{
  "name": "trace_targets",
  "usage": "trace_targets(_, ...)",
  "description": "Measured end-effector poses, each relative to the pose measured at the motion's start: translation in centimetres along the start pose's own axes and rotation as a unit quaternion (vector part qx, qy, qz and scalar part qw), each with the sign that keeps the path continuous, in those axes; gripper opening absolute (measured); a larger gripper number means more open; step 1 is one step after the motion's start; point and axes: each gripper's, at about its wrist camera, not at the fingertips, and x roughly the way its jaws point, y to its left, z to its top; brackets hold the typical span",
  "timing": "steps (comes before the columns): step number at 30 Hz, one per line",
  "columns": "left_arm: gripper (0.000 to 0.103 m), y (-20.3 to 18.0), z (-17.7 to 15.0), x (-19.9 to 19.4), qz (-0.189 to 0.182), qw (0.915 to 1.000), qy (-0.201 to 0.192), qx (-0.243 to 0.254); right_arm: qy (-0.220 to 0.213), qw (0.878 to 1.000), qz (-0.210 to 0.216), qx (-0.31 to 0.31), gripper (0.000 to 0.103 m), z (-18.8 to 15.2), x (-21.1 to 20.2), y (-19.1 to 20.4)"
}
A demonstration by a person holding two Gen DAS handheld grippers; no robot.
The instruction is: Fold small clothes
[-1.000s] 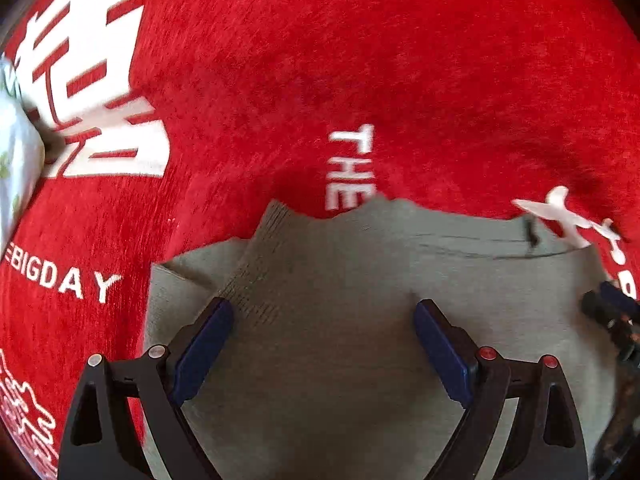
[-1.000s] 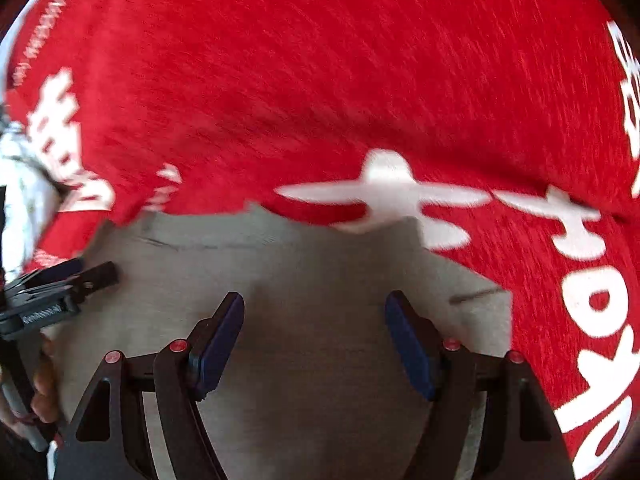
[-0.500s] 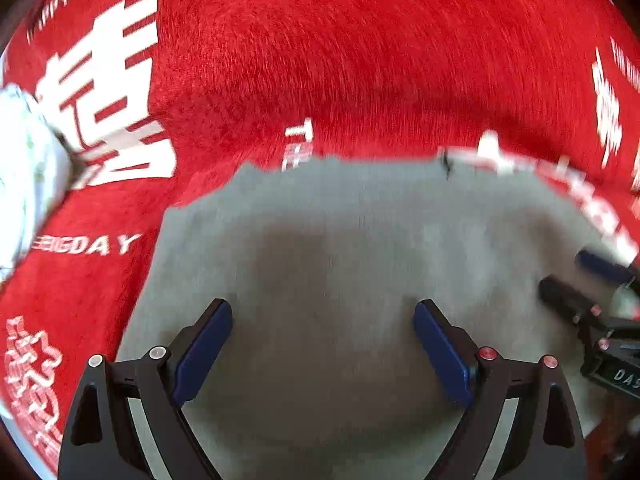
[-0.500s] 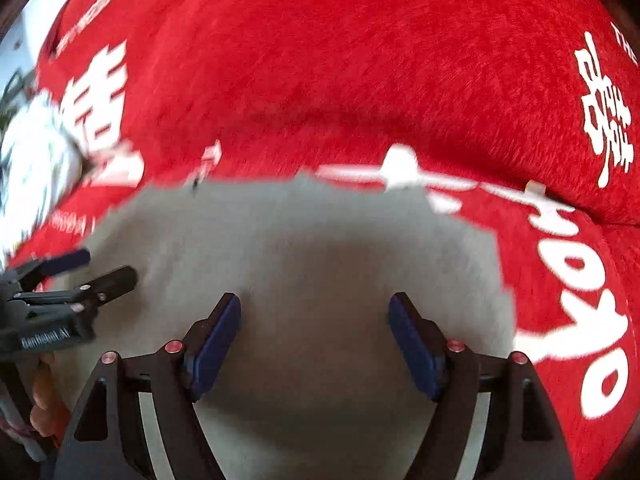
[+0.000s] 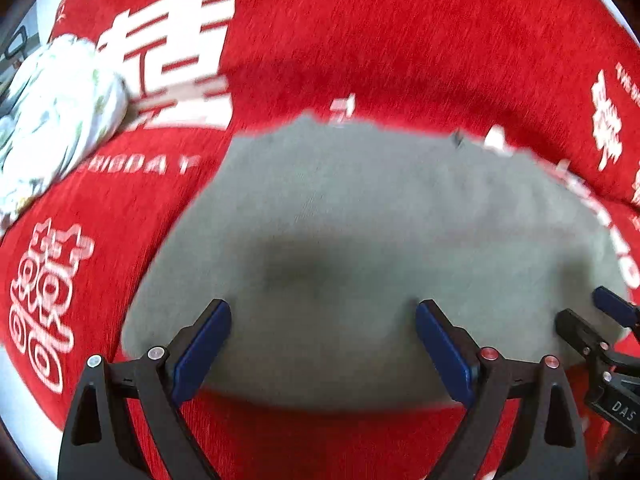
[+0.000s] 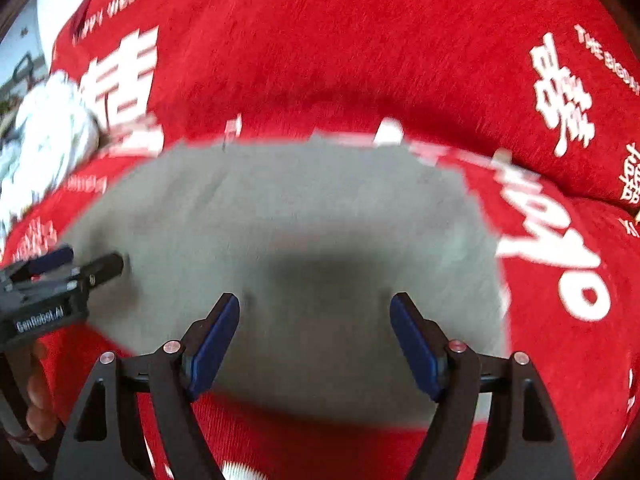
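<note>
Garment: grey-green garment lying flat on the cloth, outline blurred.
Surface: red cloth with white printed characters and lettering.
Left gripper: left gripper over the garment's near edge, blue-padded fingers spread wide, nothing between them.
Right gripper: right gripper at the frame's right edge, by the garment's right corner; jaw state unclear.
Other item: white patterned bundle on the cloth, far left, apart from the garment.

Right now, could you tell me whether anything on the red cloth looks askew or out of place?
Nothing clearly wrong. The grey garment lies flat on the red cloth under both open grippers. A crumpled white cloth sits apart at the far left. Motion blur hides fine wrinkles.
</note>
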Motion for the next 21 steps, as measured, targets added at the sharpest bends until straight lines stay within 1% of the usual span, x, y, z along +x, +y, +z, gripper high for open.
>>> trace_targets(1, 0.099, 0.4, -0.6, -0.3, -0.005, 0.9999, -0.013, -0.003, -0.021, 1.0, -0.006, -0.006, 0.081, -0.9, -0.5, 0.1)
trace_targets(2, 0.101, 0.7, -1.2, -0.6, -0.005, 0.9998, -0.019, -0.001, -0.03, 0.999, -0.009, -0.01, 0.082, -1.6, -0.9, 0.1)
trace_targets(4, 0.102, 1.4, -2.4, -1.3, -0.015, 0.9996, -0.022, 0.003, -0.038, 0.999, -0.003, -0.011, 0.083, -2.7, -1.6, -0.3)
trace_targets(6, 0.102, 2.2, -3.5, -1.8, -0.024, 0.9995, -0.019, -0.004, -0.043, 0.999, 0.003, -0.015, 0.085, -4.0, -2.4, -0.8)
trace_targets(7, 0.102, 2.8, -4.3, -1.8, -0.035, 0.9992, -0.006, -0.016, -0.045, 0.999, 0.0, -0.023, 0.085, -4.5, -2.7, -0.7)
trace_targets(9, 0.102, 3.3, -5.7, -2.6, -0.014, 0.9996, -0.018, -0.015, -0.057, 0.997, -0.019, -0.053, 0.086, -5.8, -3.2, -0.1)
trace_targets(10, 0.102, 3.7, -6.4, -3.0, -0.02, 0.9994, -0.017, -0.021, -0.064, 0.996, -0.022, -0.057, 0.087, -6.4, -3.5, 0.1)
trace_targets(12, 0.102, 4.8, -7.7, -3.7, -0.024, 0.9989, -0.013, -0.037, -0.061, 0.998, -0.006, -0.014, 0.094, -7.4, -3.7, -0.7)
trace_targets(13, 0.102, 5.3, -8.0, -3.8, -0.028, 0.9986, -0.01, -0.044, -0.07, 0.997, -0.002, 0.006, 0.094, -7.8, -4.1, -1.1)
trace_targets(14, 0.102, 5.7, -8.3, -3.9, -0.031, 0.9982, -0.009, -0.05, -0.071, 0.997, -0.004, 0.008, 0.094, -8.1, -4.3, -1.1)
trace_targets(15, 0.102, 6.1, -8.5, -4.0, -0.037, 0.9977, -0.006, -0.057, -0.069, 0.998, -0.008, 0.004, 0.095, -8.1, -4.3, -0.8)
trace_targets(17, 0.102, 7.0, -8.1, -3.9, -0.065, 0.9948, -0.004, -0.078, -0.071, 0.997, -0.012, -0.009, 0.095, -8.4, -4.5, -0.3)
trace_targets(19, 0.102, 8.0, -6.6, -3.3, -0.094, 0.9894, -0.012, -0.11, -0.072, 0.997, -0.009, -0.01, 0.095, -8.8, -4.6, -0.3)
trace_targets(21, 0.102, 8.8, -5.1, -2.4, -0.115, 0.9828, -0.023, -0.143, -0.067, 0.998, -0.007, -0.013, 0.095, -9.1, -4.9, -0.3)
